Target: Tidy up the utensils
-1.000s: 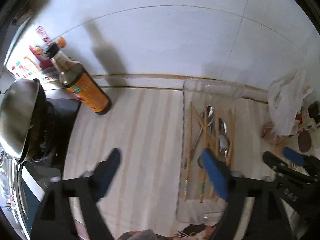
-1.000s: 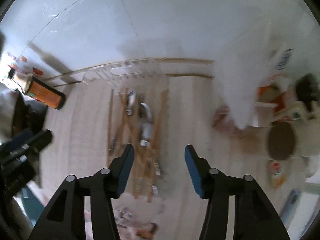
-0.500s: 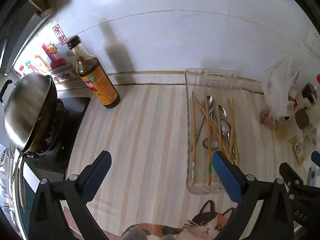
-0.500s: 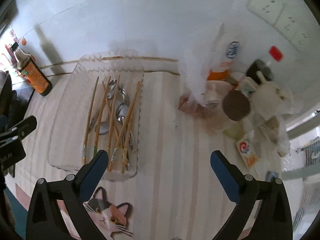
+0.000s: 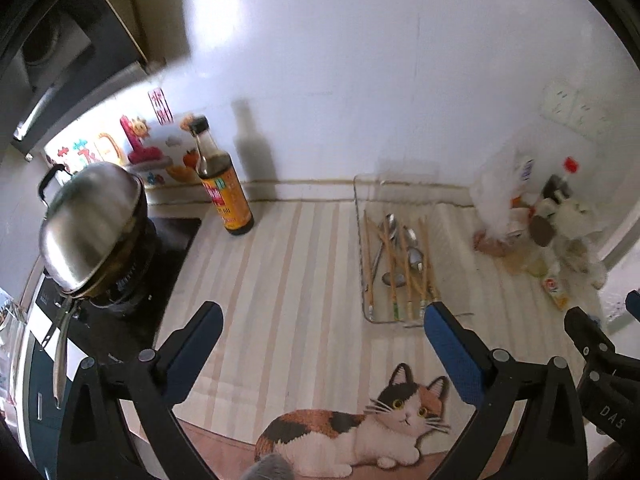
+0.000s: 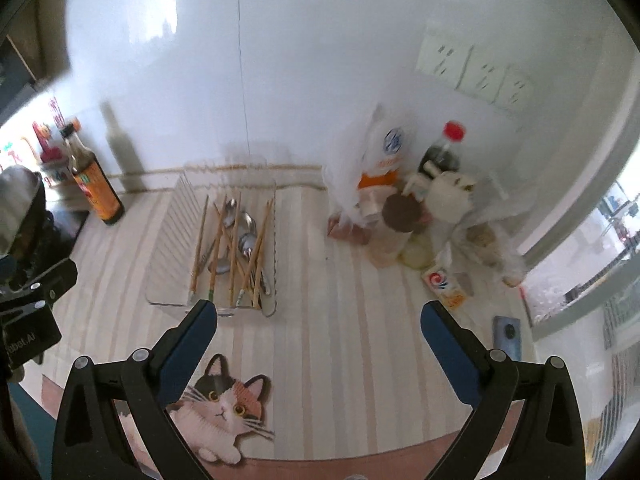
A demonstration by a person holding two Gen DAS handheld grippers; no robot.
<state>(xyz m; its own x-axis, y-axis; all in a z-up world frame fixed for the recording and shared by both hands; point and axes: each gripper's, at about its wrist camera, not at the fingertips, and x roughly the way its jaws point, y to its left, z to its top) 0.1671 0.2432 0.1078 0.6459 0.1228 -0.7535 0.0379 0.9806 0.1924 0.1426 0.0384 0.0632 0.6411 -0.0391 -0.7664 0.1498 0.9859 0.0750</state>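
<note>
I see left tool (image 5: 320, 328) spread wide, holding nothing | right tool (image 6: 318, 320) likewise wide, empty, above counter (image 6: 360, 340) | chopsticks (image 6: 256, 240) and spoons (image 6: 246, 240) in clear tray (image 6: 168, 276), far of both

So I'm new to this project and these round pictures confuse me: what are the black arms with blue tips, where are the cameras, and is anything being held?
Each black arm pair is a hand-held grasping tool; a person carries one per hand. A wide-angle camera on each looks along its fingers. One picture is from the left tool, the other from the right tool. Both are open and hold nothing. On the striped counter mat a clear tray holds chopsticks and spoons. A sauce bottle stands left, jars and packets right.
</note>
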